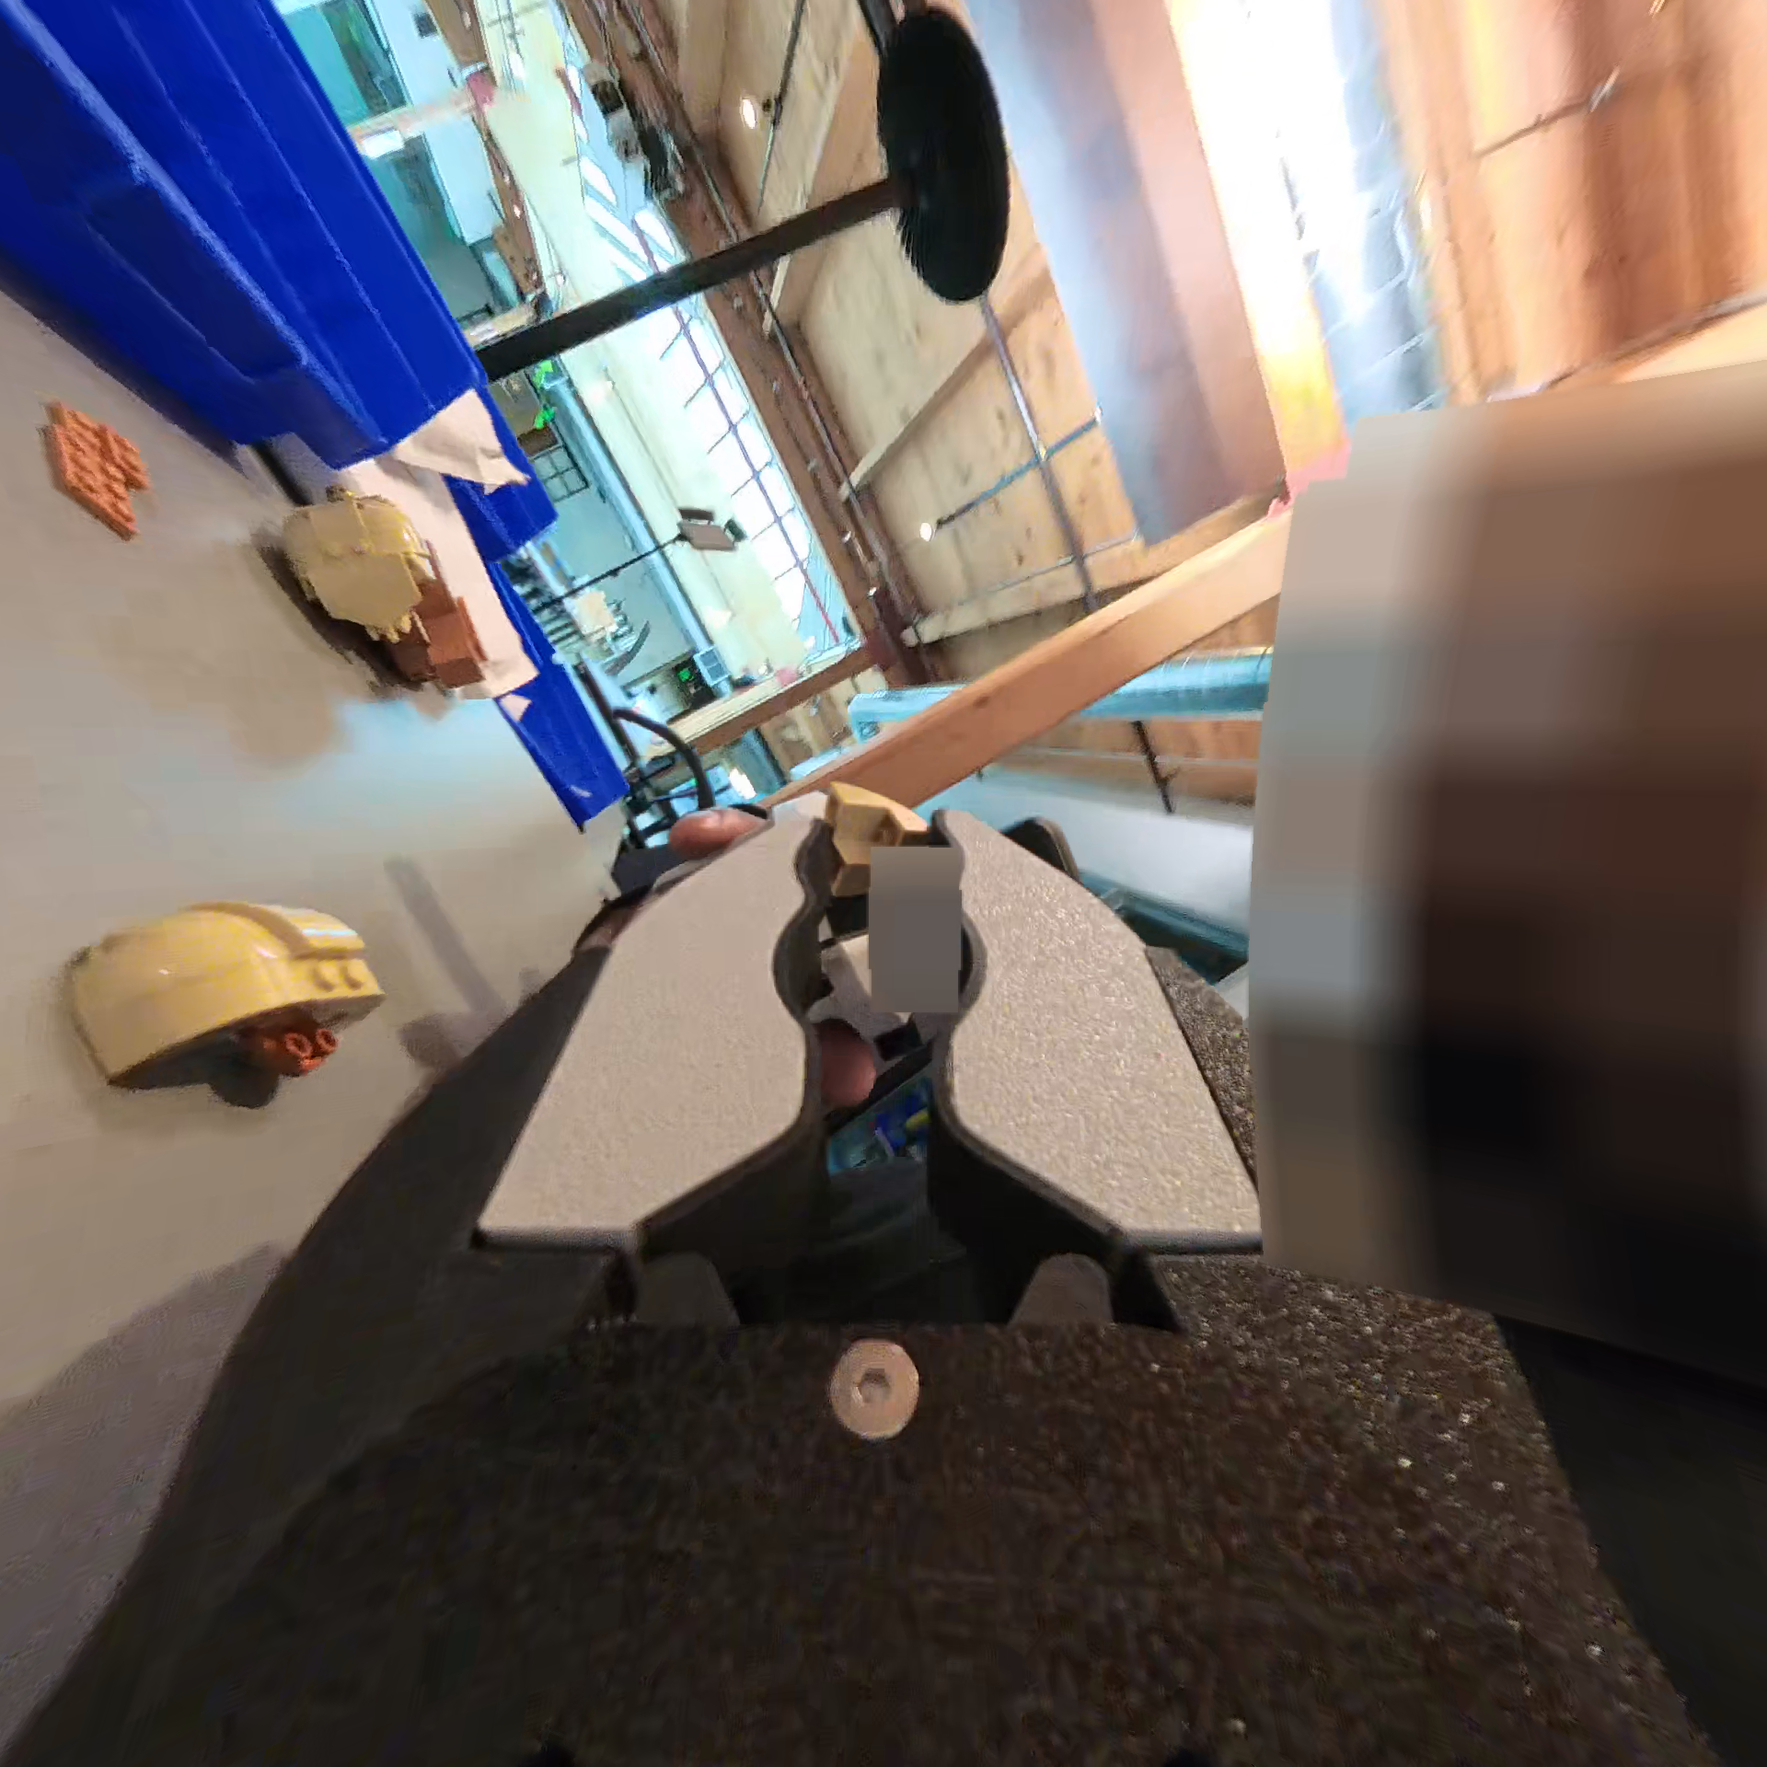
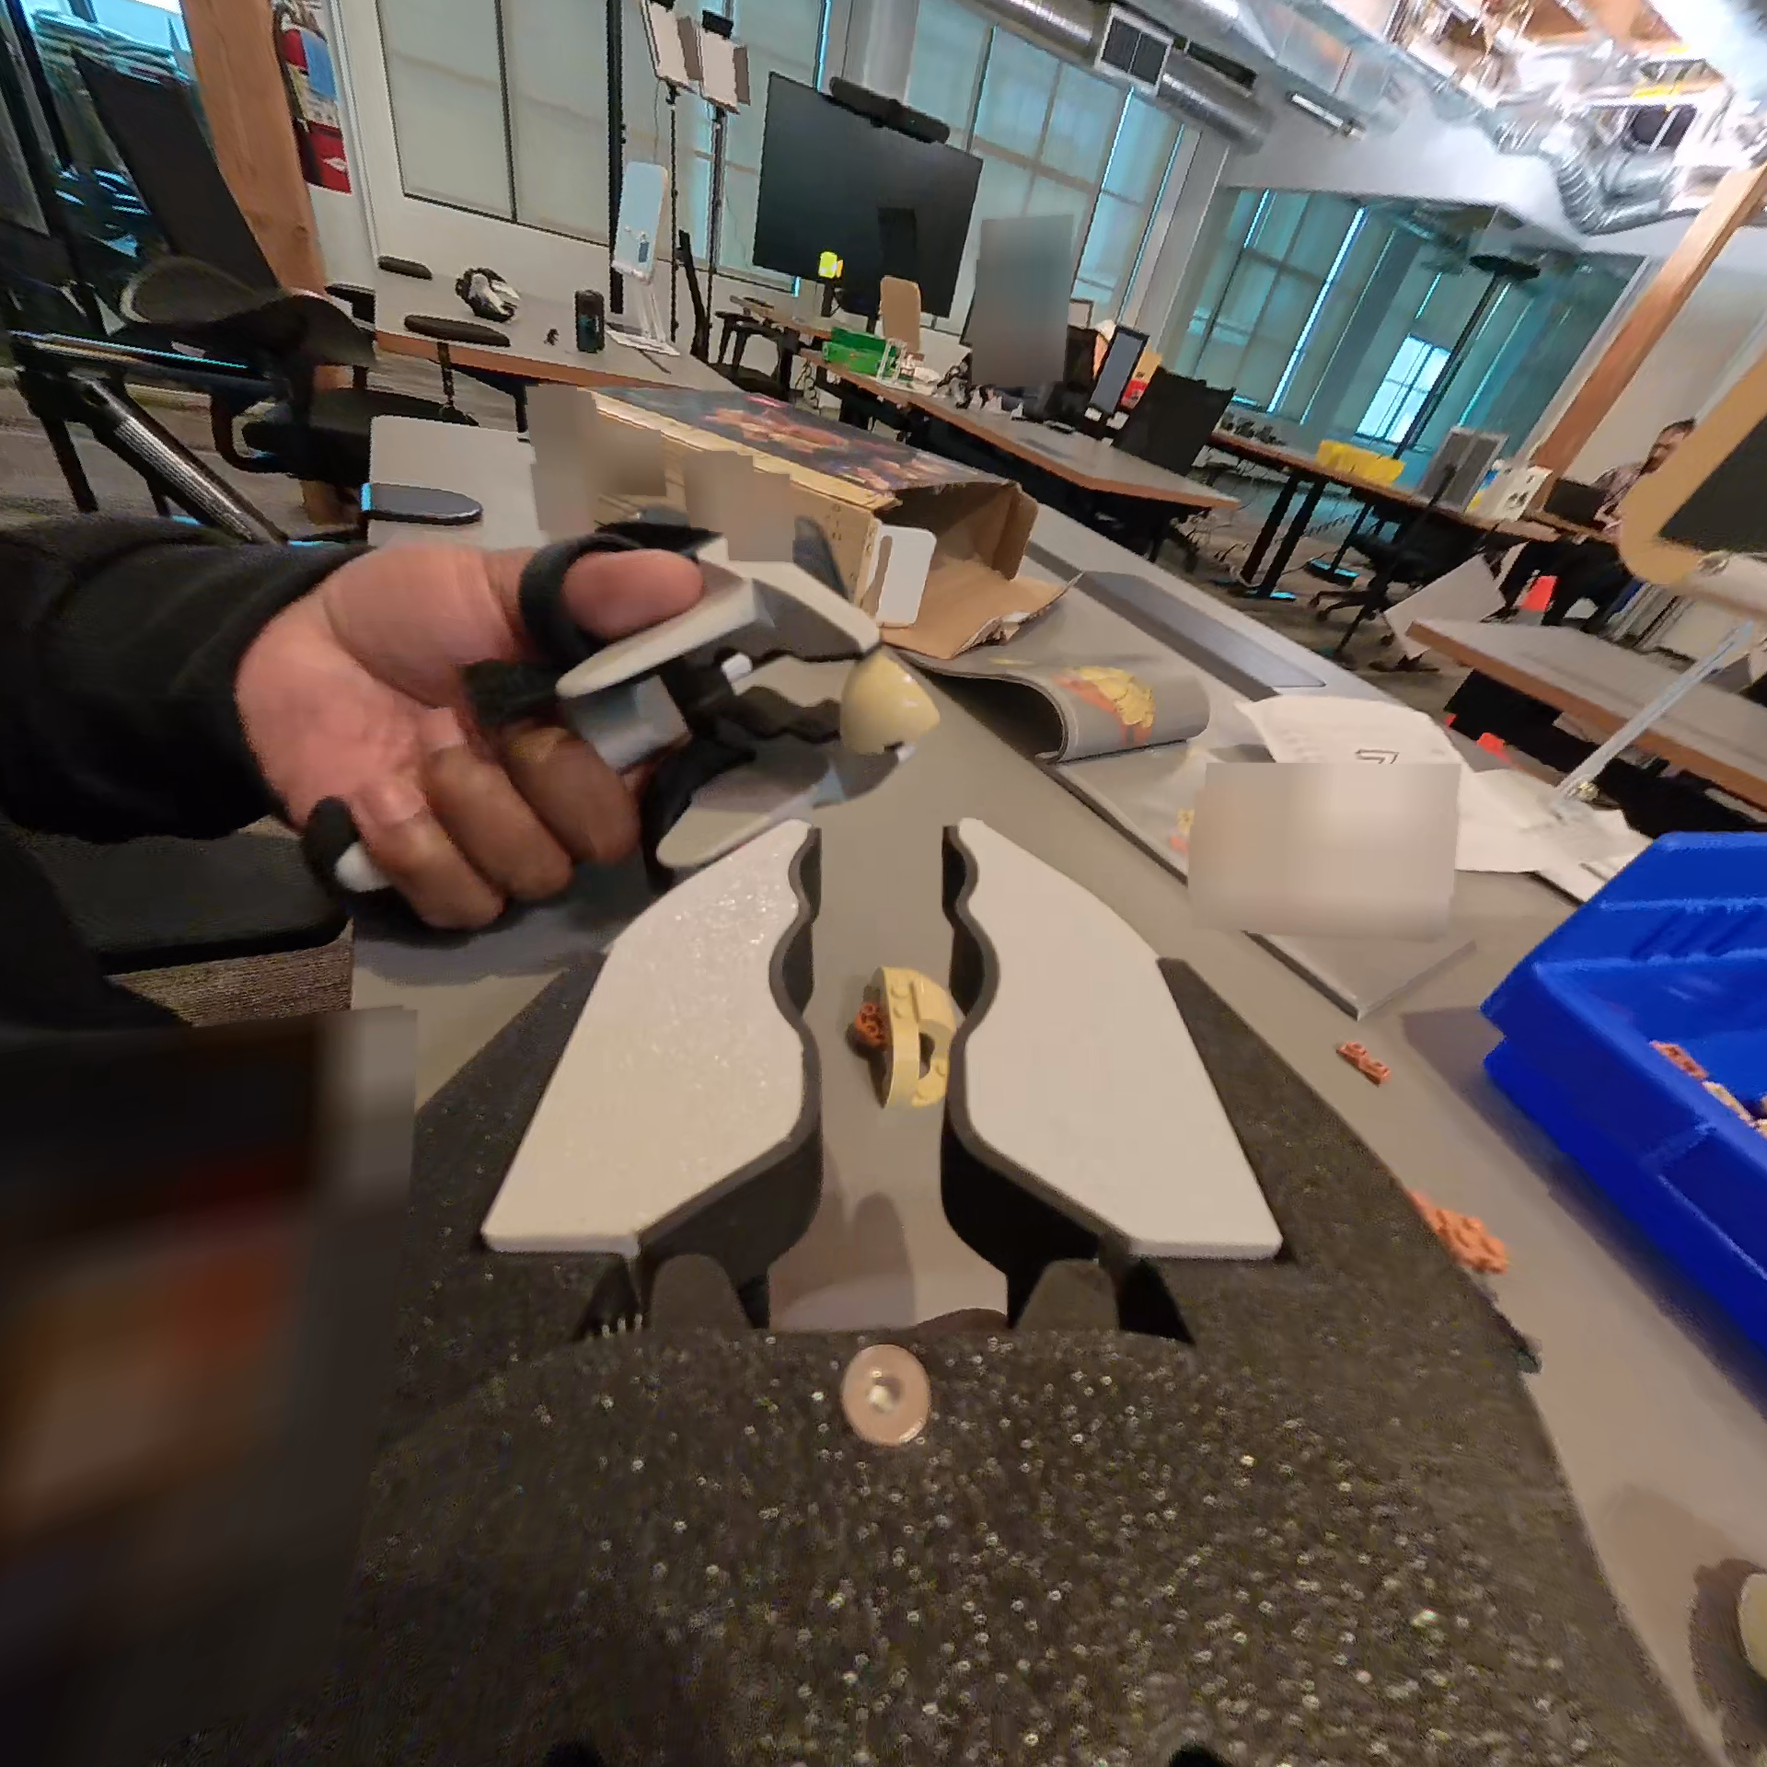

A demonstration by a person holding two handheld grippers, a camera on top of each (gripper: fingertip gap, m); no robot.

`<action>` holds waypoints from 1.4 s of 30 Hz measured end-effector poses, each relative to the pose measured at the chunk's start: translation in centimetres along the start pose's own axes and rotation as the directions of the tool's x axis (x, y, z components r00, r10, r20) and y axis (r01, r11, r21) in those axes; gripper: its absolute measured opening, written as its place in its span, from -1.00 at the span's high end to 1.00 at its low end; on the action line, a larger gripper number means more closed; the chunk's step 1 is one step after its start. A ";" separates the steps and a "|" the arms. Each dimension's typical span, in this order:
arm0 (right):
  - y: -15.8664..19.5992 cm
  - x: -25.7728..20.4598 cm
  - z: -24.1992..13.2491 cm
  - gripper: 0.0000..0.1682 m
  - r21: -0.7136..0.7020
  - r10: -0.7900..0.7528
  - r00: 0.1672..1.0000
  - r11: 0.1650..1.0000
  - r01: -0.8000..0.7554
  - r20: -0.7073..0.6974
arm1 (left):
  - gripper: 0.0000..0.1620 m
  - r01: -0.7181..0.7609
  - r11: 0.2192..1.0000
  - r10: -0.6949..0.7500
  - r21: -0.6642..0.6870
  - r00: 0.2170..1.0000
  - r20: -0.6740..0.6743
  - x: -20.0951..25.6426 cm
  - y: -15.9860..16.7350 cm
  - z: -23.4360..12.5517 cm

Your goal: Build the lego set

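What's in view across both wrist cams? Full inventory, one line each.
tan curved piece: 1, tan, held in the left gripper's tips above the table
tan arch sub-assembly: 1, tan with red-brown bits, on the table between the right gripper's fingers
tan and brown block build: 1, on the table by the bin
red-brown plates: at least 3, loose on the table
blue bin: 1, right side of the table, holds pieces
cardboard box: 1, open, far side
instruction booklet: 1, curled, past the grippers
table: 1, grey
left gripper: shut on the tan curved piece
right gripper: open, touching nothing
hand: 1, working the left gripper
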State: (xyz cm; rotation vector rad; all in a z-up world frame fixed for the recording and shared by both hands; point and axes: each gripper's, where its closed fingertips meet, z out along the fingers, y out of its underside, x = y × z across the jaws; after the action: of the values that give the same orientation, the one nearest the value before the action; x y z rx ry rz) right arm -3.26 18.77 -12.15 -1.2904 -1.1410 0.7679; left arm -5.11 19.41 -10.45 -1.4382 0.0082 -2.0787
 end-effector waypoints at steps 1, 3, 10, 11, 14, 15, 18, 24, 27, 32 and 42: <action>-0.1 0.0 0.2 0.72 0.005 -0.008 1.000 1.000 0.008 -0.005 | 0.77 0.017 1.000 -0.017 0.012 1.000 -0.001 -0.1 0.1 0.1; -0.5 0.0 0.6 0.71 0.018 -0.020 1.000 1.000 0.020 -0.012 | 0.77 0.035 0.999 -0.035 0.029 0.999 0.007 -0.5 0.3 0.4; -0.2 0.6 1.4 0.70 -0.003 -0.053 0.998 0.999 0.053 -0.030 | 0.76 0.088 0.996 -0.089 0.032 0.996 0.022 -1.3 1.0 1.2; -0.1 0.7 1.4 0.70 -0.007 -0.056 0.998 0.998 0.055 -0.032 | 0.76 0.090 0.995 -0.091 0.031 0.996 0.024 -1.3 1.1 1.3; 0.1 0.9 1.5 0.71 -0.016 -0.053 0.998 0.998 0.053 -0.034 | 0.76 0.095 0.995 -0.096 0.029 0.995 0.038 -1.6 1.2 1.5; 0.2 0.9 1.5 0.72 -0.019 -0.052 0.998 0.998 0.051 -0.031 | 0.76 0.097 0.995 -0.098 0.027 0.994 0.042 -1.7 1.2 1.5; 0.4 0.9 1.5 0.74 -0.030 -0.047 0.999 0.998 0.046 -0.021 | 0.76 0.109 0.994 -0.110 0.024 0.993 0.052 -1.9 1.2 1.5; 0.5 0.6 0.8 0.74 -0.028 0.023 0.998 0.999 -0.022 0.063 | 0.70 -0.023 0.991 0.037 -0.130 0.994 0.102 -1.5 2.0 1.6; 1.3 1.6 -0.1 0.74 -0.060 0.060 0.996 0.997 -0.056 0.070 | 0.67 -0.247 0.923 0.302 -0.294 0.940 0.158 -1.7 1.4 0.7; 2.5 2.9 -1.3 0.74 -0.105 0.130 0.988 0.987 -0.121 0.083 | 0.51 -0.544 0.444 0.827 -0.712 0.555 0.091 -5.9 -0.6 -2.2; 3.3 2.9 -1.5 0.74 -0.143 0.149 0.984 0.981 -0.134 0.102 | 0.39 -0.469 -0.060 0.818 -0.881 0.483 -0.313 -10.9 1.5 -3.2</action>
State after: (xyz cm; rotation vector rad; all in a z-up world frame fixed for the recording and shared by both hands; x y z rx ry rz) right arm -0.47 21.59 -14.62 -1.4700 -1.2173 0.8896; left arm -4.69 22.31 -21.50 -1.7393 1.7198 -0.7716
